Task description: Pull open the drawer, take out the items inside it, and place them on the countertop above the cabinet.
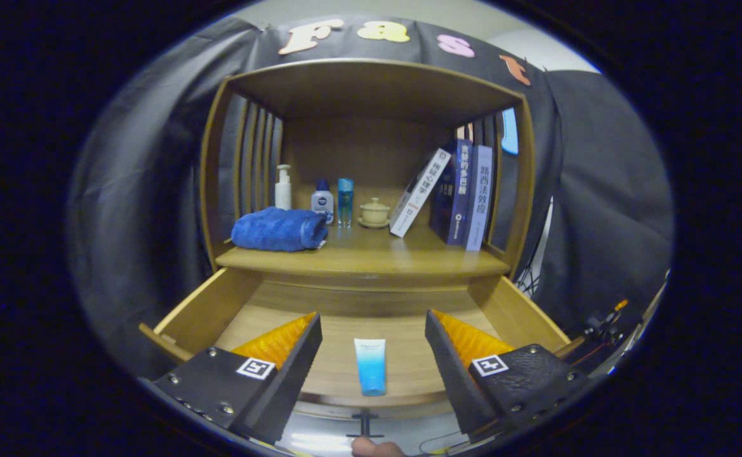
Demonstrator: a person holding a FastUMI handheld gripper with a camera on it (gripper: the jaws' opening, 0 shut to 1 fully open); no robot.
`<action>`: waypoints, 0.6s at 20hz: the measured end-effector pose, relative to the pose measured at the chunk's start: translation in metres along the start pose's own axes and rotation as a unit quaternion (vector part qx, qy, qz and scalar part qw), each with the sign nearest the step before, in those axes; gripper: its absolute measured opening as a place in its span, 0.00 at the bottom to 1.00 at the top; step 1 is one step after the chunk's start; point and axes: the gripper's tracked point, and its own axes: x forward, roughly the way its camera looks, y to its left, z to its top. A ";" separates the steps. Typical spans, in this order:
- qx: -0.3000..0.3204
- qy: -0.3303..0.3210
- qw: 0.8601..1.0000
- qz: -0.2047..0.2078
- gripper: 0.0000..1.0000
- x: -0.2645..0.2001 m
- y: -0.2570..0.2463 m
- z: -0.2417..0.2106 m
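Hovering over the pulled-out drawer (202, 311), with the gripper (374, 327) standing wide open and gripping nothing. Lying flat on the drawer floor, between the two jaws and touching neither: a blue-and-white tube (371, 366), cap end toward the near side. Showing bare wood across the rest of the drawer floor, with the side walls flaring out to left and right.

Sitting above the drawer, farther off: the desk (364, 259) of the wooden cabinet, carrying a row of things. Resting at the left, a folded blue towel (278, 230). Standing behind it, a white pump bottle (282, 187), then to the right a small bottle with a blue cap (322, 200), a slim blue bottle (345, 201), and a little lidded ceramic pot (374, 212) on a saucer. Leaning at the far right, three books (453, 193), the white one tilting against the two dark blue ones.
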 end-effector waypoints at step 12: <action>0.046 0.360 0.931 0.023 0.93 0.087 0.013 -0.110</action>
